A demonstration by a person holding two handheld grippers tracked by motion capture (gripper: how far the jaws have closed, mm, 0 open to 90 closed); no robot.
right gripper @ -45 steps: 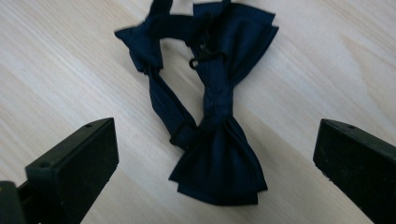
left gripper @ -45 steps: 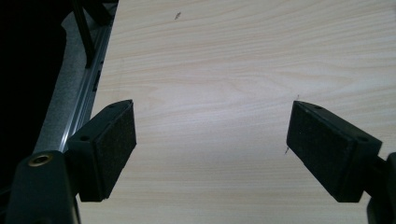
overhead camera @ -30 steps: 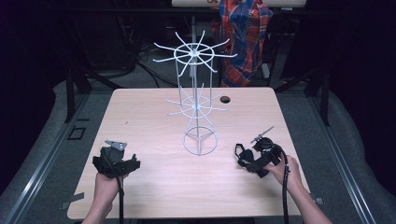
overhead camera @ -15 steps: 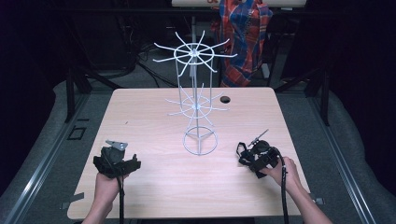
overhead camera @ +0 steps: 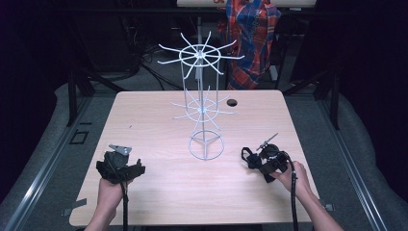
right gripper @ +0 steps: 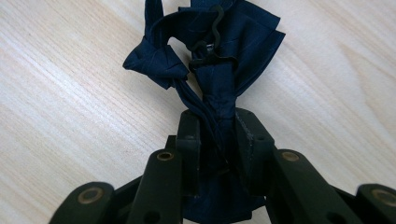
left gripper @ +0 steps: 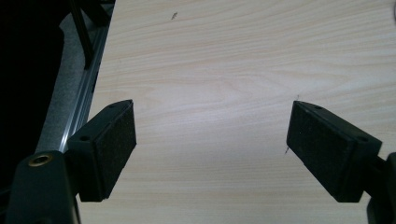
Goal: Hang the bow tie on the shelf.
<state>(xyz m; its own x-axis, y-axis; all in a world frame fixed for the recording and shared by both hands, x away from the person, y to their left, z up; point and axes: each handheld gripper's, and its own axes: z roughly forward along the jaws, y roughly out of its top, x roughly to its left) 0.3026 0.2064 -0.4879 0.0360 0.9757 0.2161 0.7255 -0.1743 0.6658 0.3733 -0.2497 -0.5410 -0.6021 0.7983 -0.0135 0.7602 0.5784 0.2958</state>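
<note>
A white wire rack (overhead camera: 202, 103) with 2 tiers of prongs stands mid-table (overhead camera: 144, 115); a plaid shirt (overhead camera: 252, 33) hangs behind

Bow tie (right gripper: 219, 56): dark navy woven cloth, matt, showing creased folds; a black plastic hook clasp (right gripper: 208, 42) is lying glossy on it.
Right gripper (right gripper: 218, 140): black matt plastic jaws, brass-looking rivets glinting.
Left gripper (left gripper: 212, 149): pads (left gripper: 116, 140) looking rough and foam-like.
Table (overhead camera: 159, 120): pale wood-grain top, smooth, satin.
Display rack (overhead camera: 202, 103): thin white-coated wire, smooth.
</note>
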